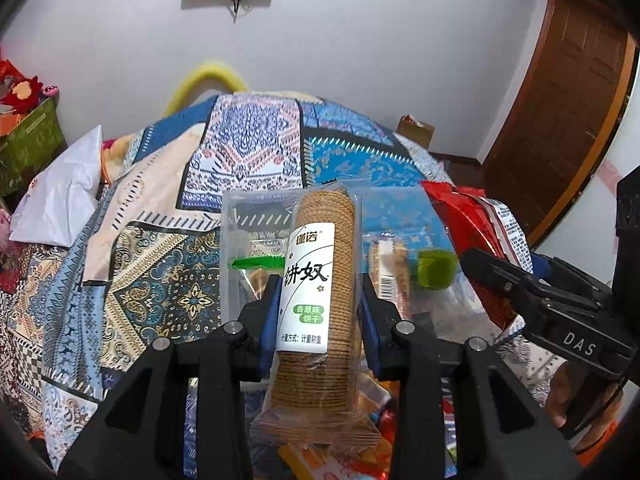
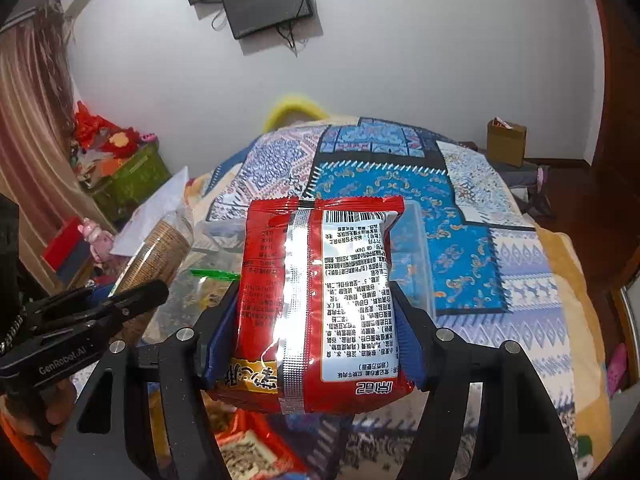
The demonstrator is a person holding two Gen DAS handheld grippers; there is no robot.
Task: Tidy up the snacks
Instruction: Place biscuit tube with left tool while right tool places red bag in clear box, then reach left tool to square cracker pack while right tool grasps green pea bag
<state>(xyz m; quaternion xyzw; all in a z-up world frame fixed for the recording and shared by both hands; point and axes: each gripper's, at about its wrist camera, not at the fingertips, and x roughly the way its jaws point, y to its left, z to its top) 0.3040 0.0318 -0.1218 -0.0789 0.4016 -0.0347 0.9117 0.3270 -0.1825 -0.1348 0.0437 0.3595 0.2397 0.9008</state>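
Note:
My left gripper [image 1: 318, 308] is shut on a clear sleeve of round biscuits [image 1: 316, 296] with a white label, held upright above the bed. My right gripper [image 2: 316, 320] is shut on a red snack bag [image 2: 320, 304], its printed back facing the camera. In the left wrist view the red bag [image 1: 476, 232] and the right gripper [image 1: 520, 280] show at the right. In the right wrist view the biscuit sleeve [image 2: 160, 248] and the left gripper [image 2: 132, 300] show at the left. A clear plastic box [image 1: 256, 240] [image 2: 416, 256] with a green clip sits on the bed behind both snacks.
A patchwork bedspread [image 1: 240, 152] covers the bed. More snack packets [image 2: 244, 448] lie below the grippers. A white bag [image 1: 60, 200] lies at the bed's left edge. A green crate [image 2: 132, 176] stands at the left, a cardboard box [image 2: 506, 142] and a wooden door [image 1: 568, 112] at the right.

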